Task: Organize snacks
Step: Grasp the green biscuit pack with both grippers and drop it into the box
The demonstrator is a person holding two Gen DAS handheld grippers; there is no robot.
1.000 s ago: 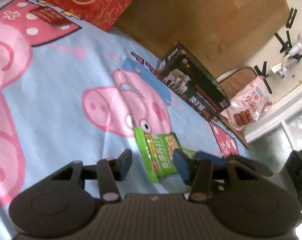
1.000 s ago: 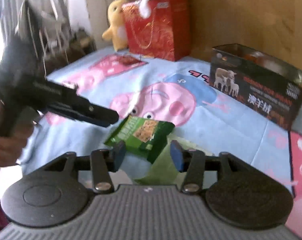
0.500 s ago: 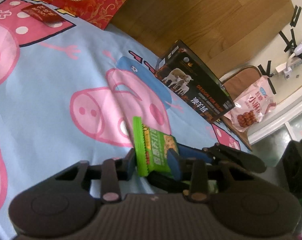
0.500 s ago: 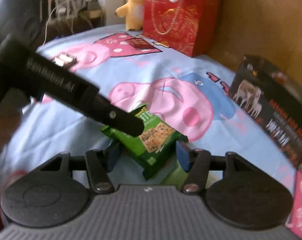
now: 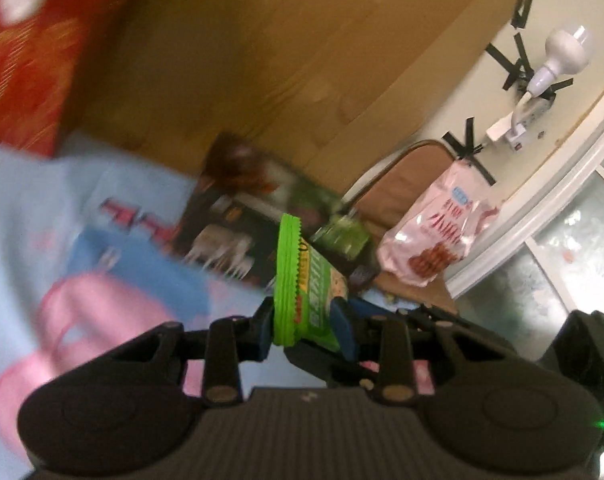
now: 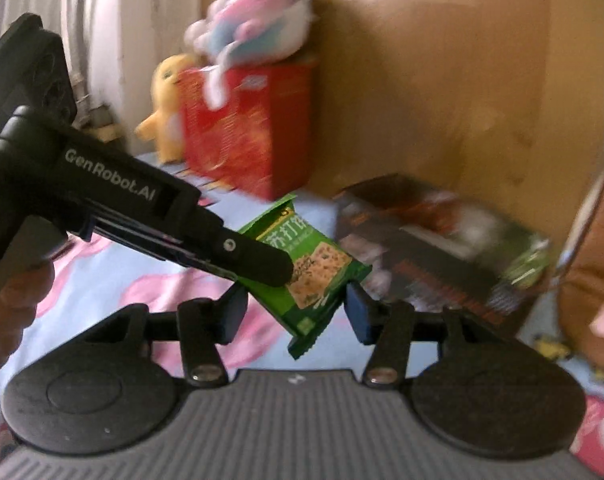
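A green cracker packet [image 5: 302, 272] stands upright in the air, and my left gripper [image 5: 304, 320] is shut on its lower part. In the right wrist view that left gripper [image 6: 270, 266] reaches in from the left and holds the same packet [image 6: 306, 268] above the blue bedsheet [image 6: 102, 272]. My right gripper [image 6: 296, 309] sits just under it; its jaws are closing with the packet's lower corner between them, pads clear of it. An open black snack box [image 6: 442, 248] lies behind, with green packets [image 6: 530, 264] inside.
A red gift bag [image 6: 250, 132] with a plush toy [image 6: 254, 28] on top stands against the wooden headboard [image 6: 422, 80], a yellow plush [image 6: 166, 108] beside it. A pink snack bag [image 5: 438, 232] leans on a brown chair [image 5: 402, 176] past the bed edge.
My left gripper closed on the green packet and lifted it off the sheet toward the black box. My right gripper rose and followed beneath it.
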